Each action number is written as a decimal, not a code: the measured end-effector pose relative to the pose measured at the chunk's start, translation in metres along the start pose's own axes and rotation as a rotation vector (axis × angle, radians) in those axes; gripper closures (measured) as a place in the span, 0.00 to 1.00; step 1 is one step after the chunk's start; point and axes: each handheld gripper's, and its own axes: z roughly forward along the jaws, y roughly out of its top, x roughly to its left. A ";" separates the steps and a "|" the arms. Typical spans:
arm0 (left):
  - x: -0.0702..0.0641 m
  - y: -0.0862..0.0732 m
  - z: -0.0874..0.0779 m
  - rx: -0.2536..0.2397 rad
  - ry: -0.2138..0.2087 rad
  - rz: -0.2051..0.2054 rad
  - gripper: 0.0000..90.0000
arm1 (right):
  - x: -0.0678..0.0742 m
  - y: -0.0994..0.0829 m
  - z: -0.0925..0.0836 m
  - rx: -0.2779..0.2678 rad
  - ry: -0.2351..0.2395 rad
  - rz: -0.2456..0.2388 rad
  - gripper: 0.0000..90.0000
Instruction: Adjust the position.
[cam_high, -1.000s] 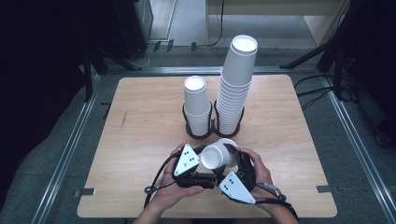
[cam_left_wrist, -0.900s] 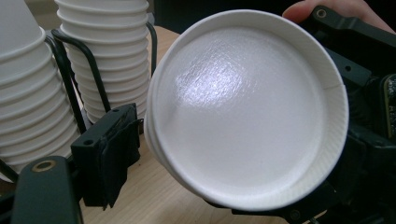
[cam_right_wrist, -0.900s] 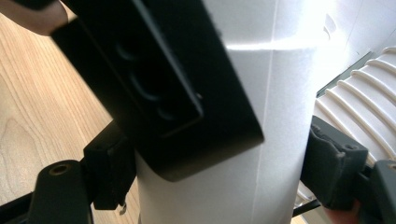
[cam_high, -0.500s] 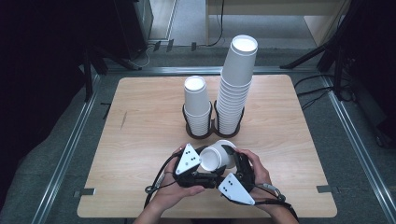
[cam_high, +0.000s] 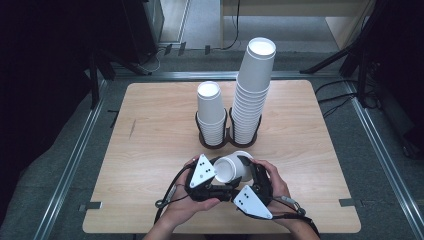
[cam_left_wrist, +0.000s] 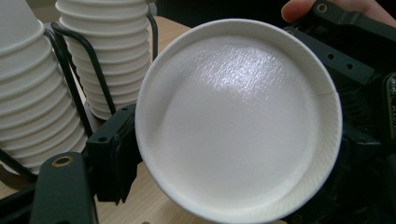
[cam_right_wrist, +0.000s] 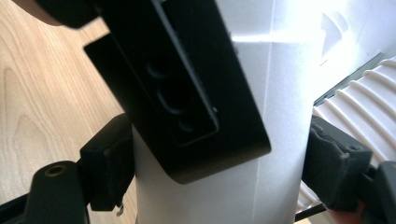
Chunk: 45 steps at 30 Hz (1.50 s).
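Work in hand: a single paper cup (cam_high: 234, 168) is held lying on its side above the near part of the table (cam_high: 150, 150), between both grippers, with its base toward the left one.
Left gripper (cam_high: 212, 175): its jaws have just been closing. In the left gripper view the cup's base (cam_left_wrist: 238, 119) sits between them, with the left finger (cam_left_wrist: 114, 158) at its rim; whether the pads press I cannot tell.
Right gripper (cam_high: 250, 175): jaws have just been opening slightly. In the right gripper view the cup wall (cam_right_wrist: 280, 116) stands between both pads (cam_right_wrist: 334, 168), apparently clasped.
Stacks: a short stack (cam_high: 211, 112) and a tall stack (cam_high: 252, 92) stand upright side by side in a black wire holder (cam_high: 227, 141) beyond the hands.
Progress, judged: the cup is off any stack and being passed between hands, so mid-way.
Left to do, judged: complete the handover, turn the cup mouth down, and seat it on one stack.
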 end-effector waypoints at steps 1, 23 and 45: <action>0.001 0.000 0.000 -0.001 -0.003 -0.003 0.23 | 0.000 0.000 0.000 0.000 0.001 -0.001 0.21; 0.015 -0.001 -0.007 -0.051 0.013 -0.041 0.25 | -0.001 -0.002 0.002 0.040 -0.011 0.047 0.06; 0.027 -0.009 -0.010 -0.200 0.068 -0.080 0.25 | -0.027 0.008 -0.027 0.052 -0.008 0.230 0.03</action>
